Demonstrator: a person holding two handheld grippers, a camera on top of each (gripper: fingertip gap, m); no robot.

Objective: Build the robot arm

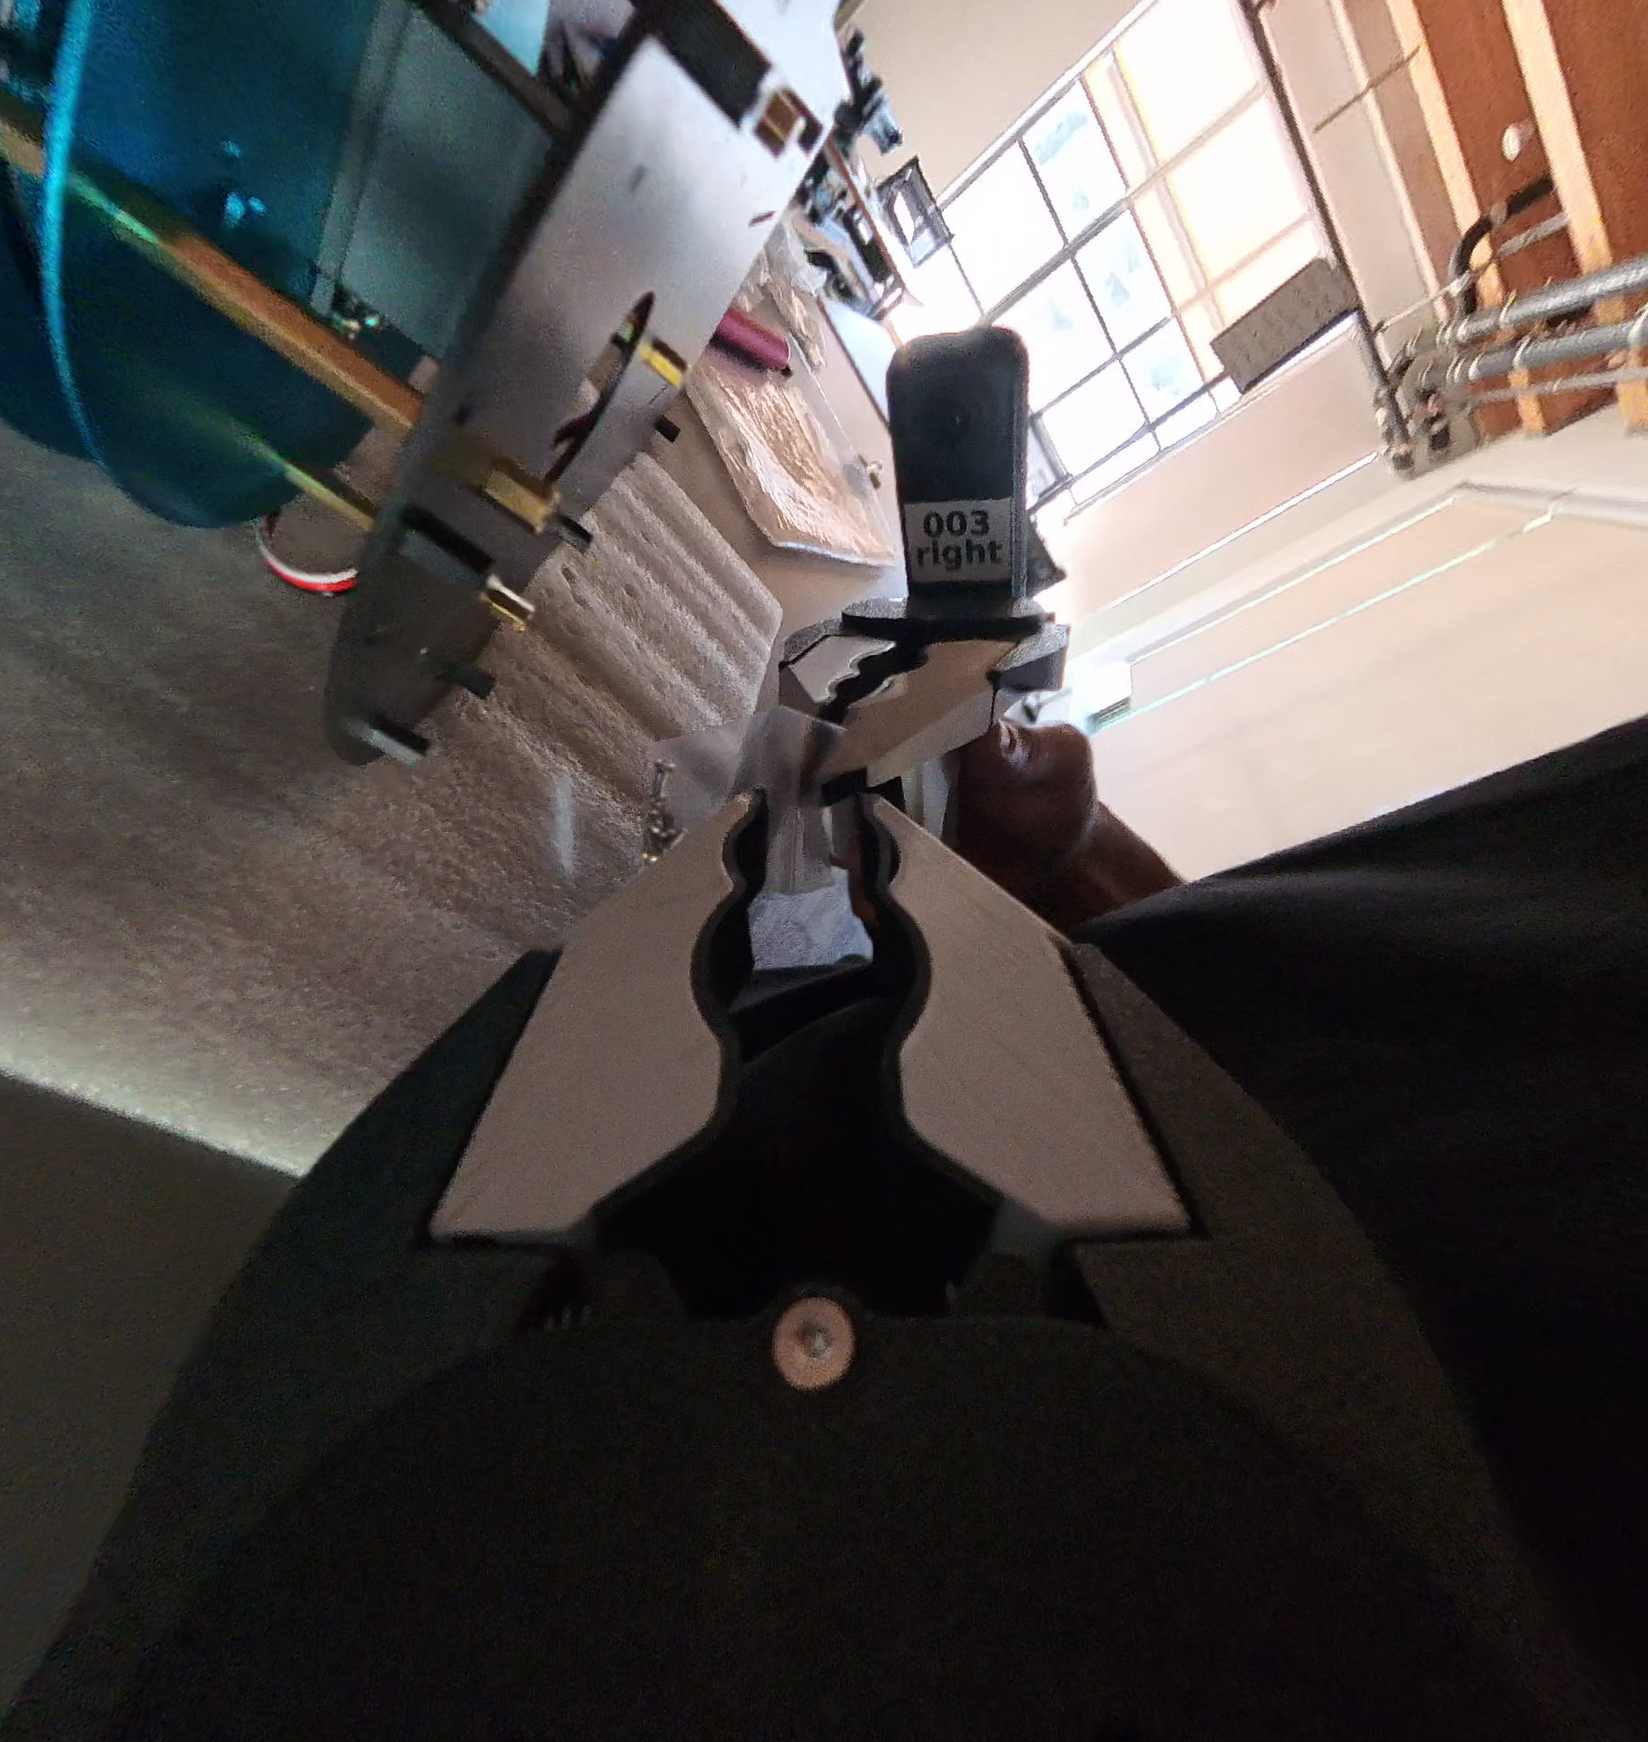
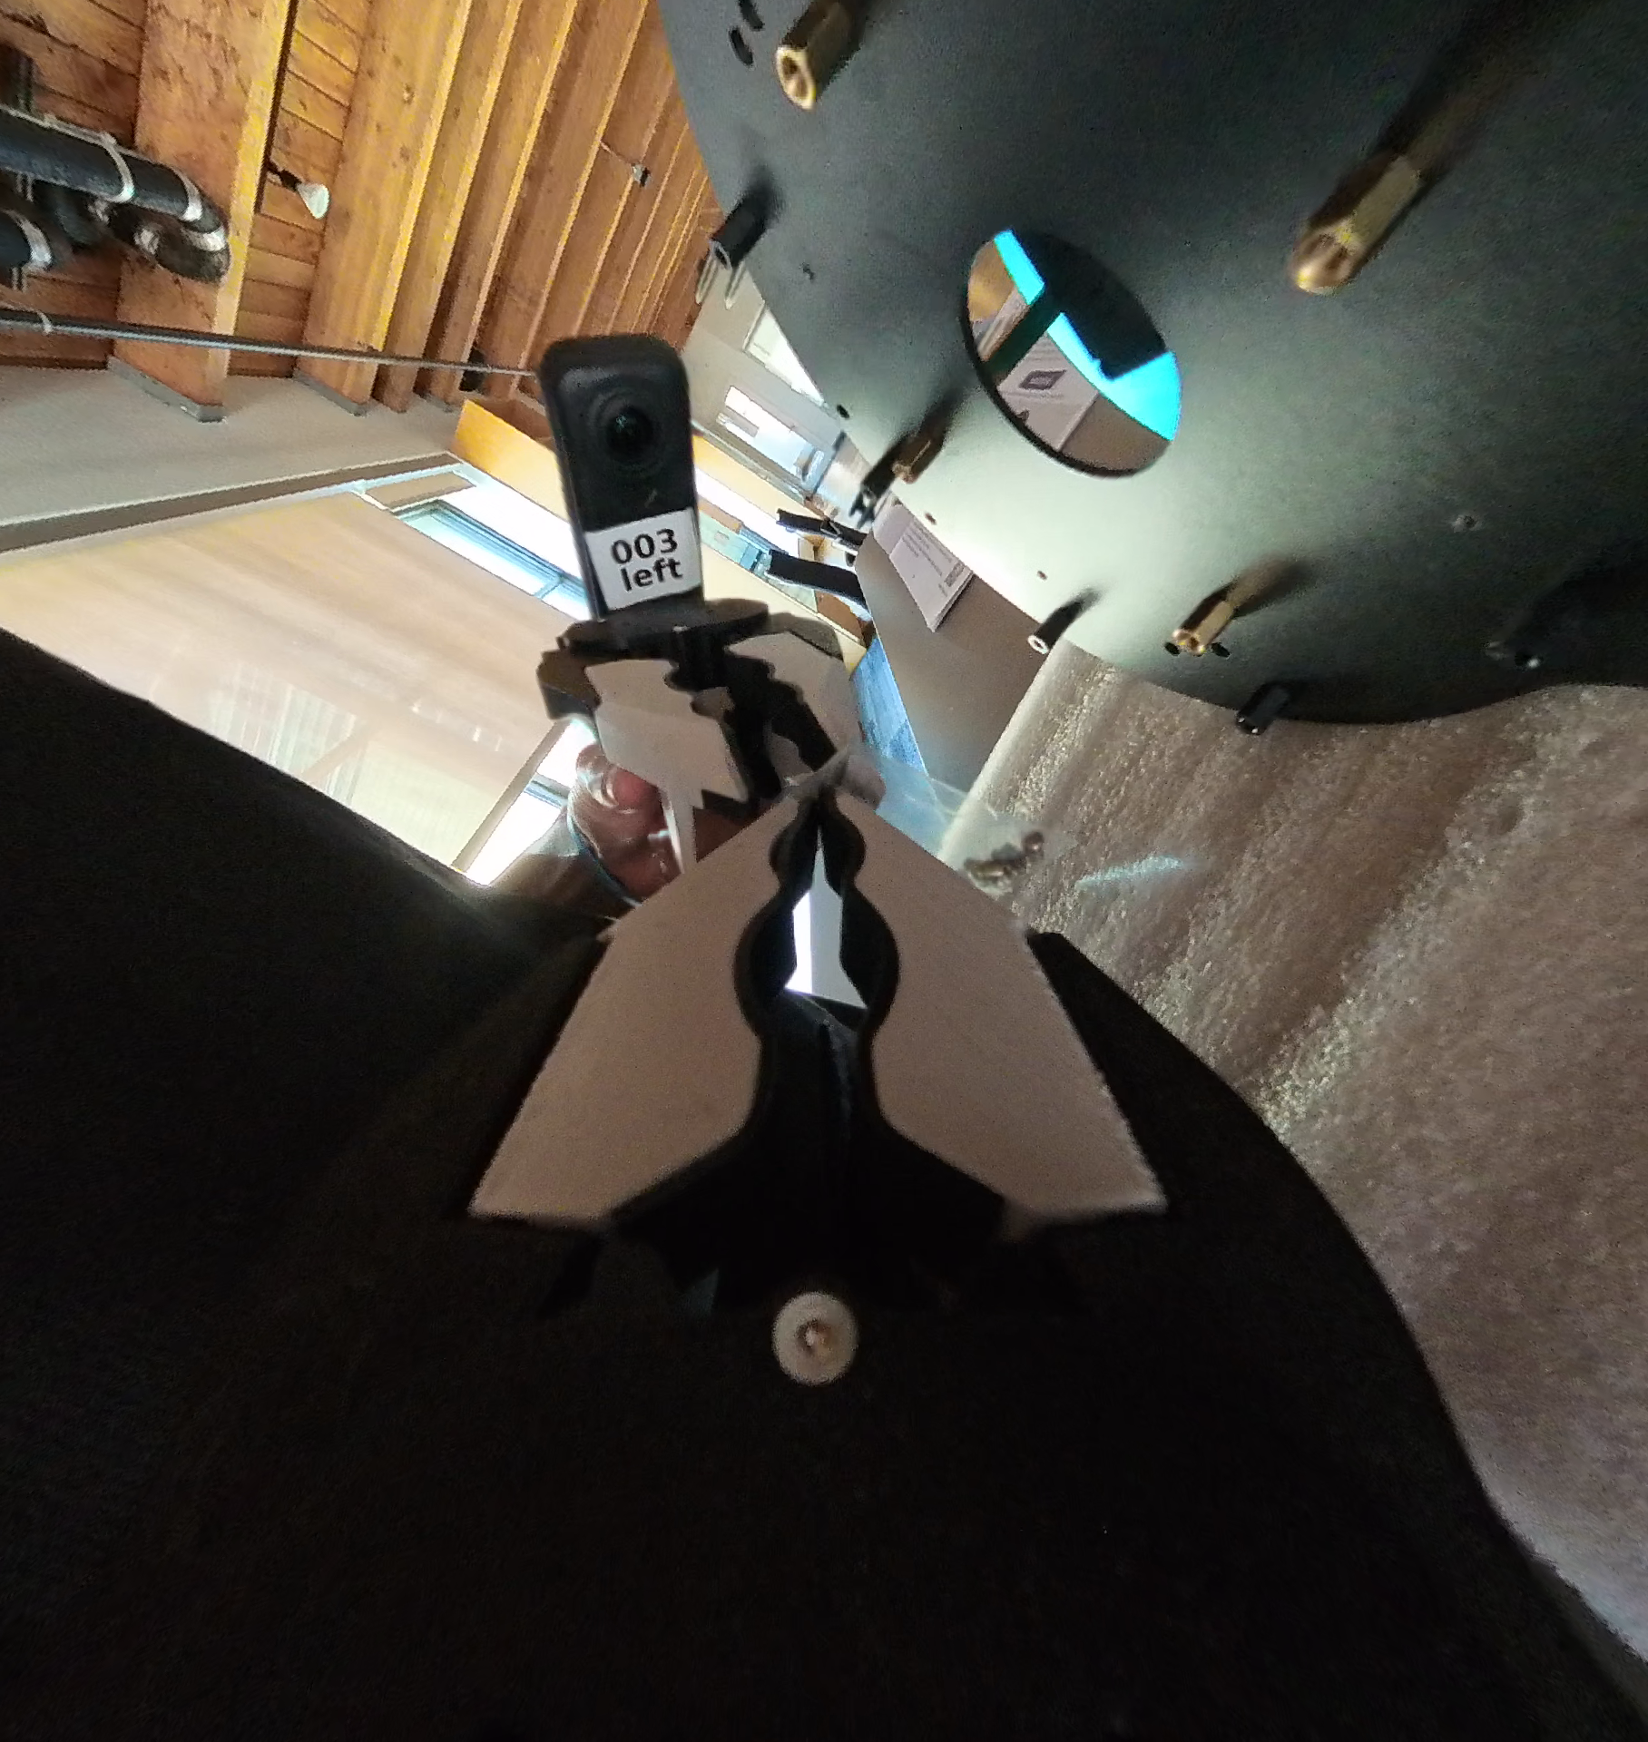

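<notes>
My left gripper (image 1: 806, 813) is shut on a small clear plastic bag (image 1: 797, 919), which shows between its jaws. My right gripper (image 1: 834, 745) faces it tip to tip and grips the same bag from the far side, a hand (image 1: 1037, 801) behind it. In the right wrist view my right gripper (image 2: 815, 801) is shut on the bag (image 2: 815, 933), and the left gripper (image 2: 749, 764) is right in front of it. Both are held just above a grey foam mat (image 1: 236, 848). A few small screws (image 1: 658, 811) lie on the mat beside the tips; they also show in the right wrist view (image 2: 1004, 853).
A round black plate (image 1: 537, 311) with brass standoffs (image 1: 509, 495) and black spacers lies on the mat close by; in the right wrist view the plate (image 2: 1367, 528) has a round hole. A teal container (image 1: 141, 283) stands behind it. Windows and a wooden ceiling lie beyond. Only a small space, under 4 cm, lies between the two pairs of fingers. My right gripper's tips are some 9 cm from the plate (image 2: 1367, 528).
</notes>
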